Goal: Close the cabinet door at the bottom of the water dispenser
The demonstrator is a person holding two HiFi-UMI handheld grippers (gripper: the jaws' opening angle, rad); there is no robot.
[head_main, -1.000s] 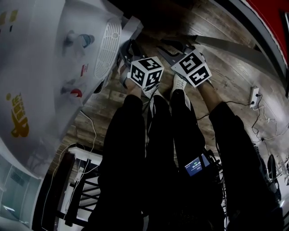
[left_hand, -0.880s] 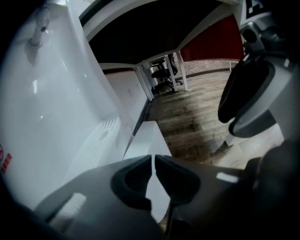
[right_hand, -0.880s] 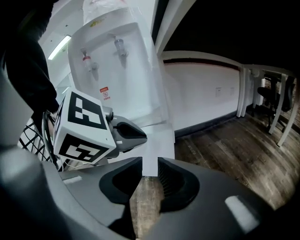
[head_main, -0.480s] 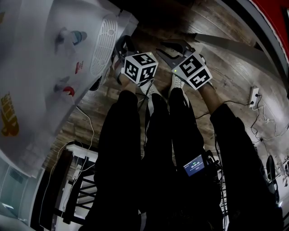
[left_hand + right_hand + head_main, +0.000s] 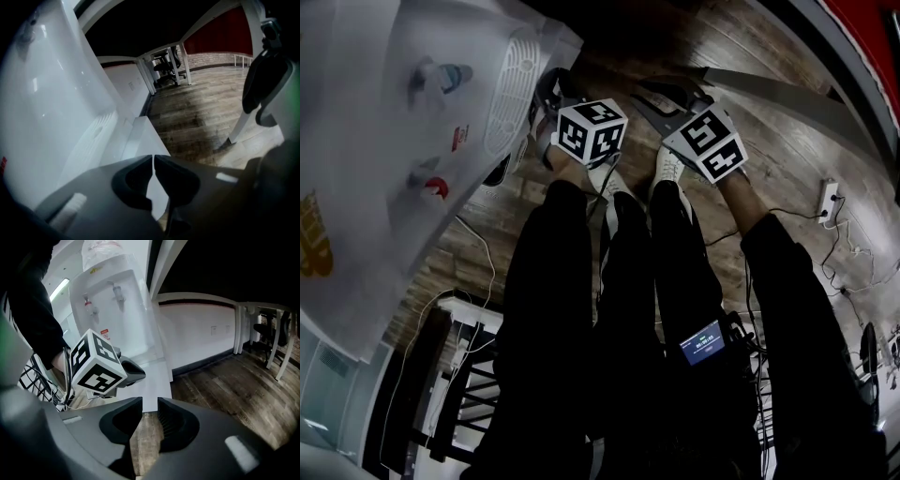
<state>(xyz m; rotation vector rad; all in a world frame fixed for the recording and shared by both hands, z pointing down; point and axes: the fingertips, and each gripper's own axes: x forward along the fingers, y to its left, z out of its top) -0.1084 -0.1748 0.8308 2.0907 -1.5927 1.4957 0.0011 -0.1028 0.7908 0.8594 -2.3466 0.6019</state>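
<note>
Two grippers face the cabinet door (image 5: pixel 157 385) at mid-frame. Left gripper (image 5: pixel 153 157) jaws nearly together, just eased apart, empty; right gripper (image 5: pixel 150 404) jaws spread, empty. I judge it light and stiff: push its free edge.

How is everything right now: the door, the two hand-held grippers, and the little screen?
Cabinet door: open, swung out from the water dispenser.
Left hand-held gripper: shut but for a crack that has just opened; nothing between the jaws.
Right hand-held gripper: open, nothing between the jaws.
Screen: lit.
</note>
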